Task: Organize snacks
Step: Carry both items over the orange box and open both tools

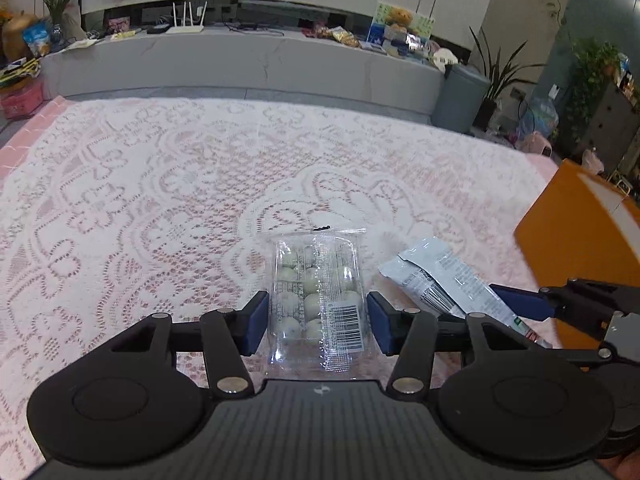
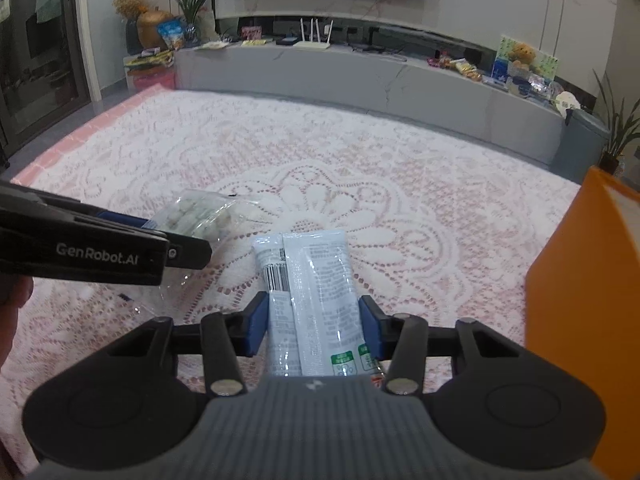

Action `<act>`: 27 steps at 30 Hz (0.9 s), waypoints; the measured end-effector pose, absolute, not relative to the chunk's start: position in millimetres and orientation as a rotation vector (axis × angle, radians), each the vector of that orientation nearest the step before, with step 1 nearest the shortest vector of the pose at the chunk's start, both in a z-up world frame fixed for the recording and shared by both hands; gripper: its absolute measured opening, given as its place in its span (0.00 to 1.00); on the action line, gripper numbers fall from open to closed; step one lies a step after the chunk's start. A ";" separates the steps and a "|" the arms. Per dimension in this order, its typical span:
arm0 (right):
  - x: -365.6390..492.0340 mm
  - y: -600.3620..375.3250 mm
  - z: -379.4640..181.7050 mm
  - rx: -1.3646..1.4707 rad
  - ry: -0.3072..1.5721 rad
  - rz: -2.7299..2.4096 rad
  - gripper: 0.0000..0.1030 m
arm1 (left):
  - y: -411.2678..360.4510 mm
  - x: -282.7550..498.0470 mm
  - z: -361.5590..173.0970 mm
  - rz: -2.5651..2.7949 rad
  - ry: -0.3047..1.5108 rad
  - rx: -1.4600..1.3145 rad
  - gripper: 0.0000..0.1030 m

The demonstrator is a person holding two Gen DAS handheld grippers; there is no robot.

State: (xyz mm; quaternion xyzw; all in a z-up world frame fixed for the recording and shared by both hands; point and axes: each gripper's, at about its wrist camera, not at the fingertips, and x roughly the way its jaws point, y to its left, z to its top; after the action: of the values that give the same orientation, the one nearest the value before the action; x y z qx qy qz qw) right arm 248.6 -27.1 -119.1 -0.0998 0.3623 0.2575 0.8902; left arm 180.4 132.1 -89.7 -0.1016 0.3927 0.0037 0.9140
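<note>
Snacks in both tongs, both just clear of or barely on the lace-covered counter (image 1: 160, 184); lift cannot be confirmed from these views.

Left tongs (image 1: 316, 320): blue pads pressed against the two long sides of a clear plastic tray of pale round sweets (image 1: 318, 292). Tray is rigid-looking, glossy, film-wrapped, with a barcode label at lower right. Long axis runs straight away from the camera, toward the top of the frame.

Right tongs (image 2: 312, 326): clamped across a flat white foil packet (image 2: 310, 292), printed side up, seam down the middle, green marks at the near end. Long axis also runs up the frame, far end sticking out well beyond the pads. Thin, flexible; likely to droop or twist.

Orange box (image 2: 580, 300): smooth, stiff-walled, at the right edge of both views. Probable destination. It lies right of both snacks, nearer the right tongs, so the packet should go first.

Cloth: white openwork lace over pink.
</note>
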 end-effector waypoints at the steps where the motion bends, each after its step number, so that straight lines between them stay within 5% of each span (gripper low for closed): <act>1: 245.3 -28.4 -114.6 -0.203 0.748 0.530 0.45 | 128.9 177.9 -85.9 0.008 0.806 -0.209 0.58; 14: 208.0 -84.4 -36.7 -0.144 0.707 0.472 0.45 | 79.9 144.7 -36.4 -0.060 0.804 -0.282 0.58; 27: 201.1 -214.1 9.6 -0.241 0.701 0.284 0.45 | -51.1 170.0 19.6 -0.325 0.750 -0.121 0.58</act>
State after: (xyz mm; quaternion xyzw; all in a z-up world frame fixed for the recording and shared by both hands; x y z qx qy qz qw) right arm 201.1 -214.1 9.6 -0.1173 0.3415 0.1385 0.9222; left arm 170.0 -51.1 19.6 -0.0590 0.3643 -0.1577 0.9159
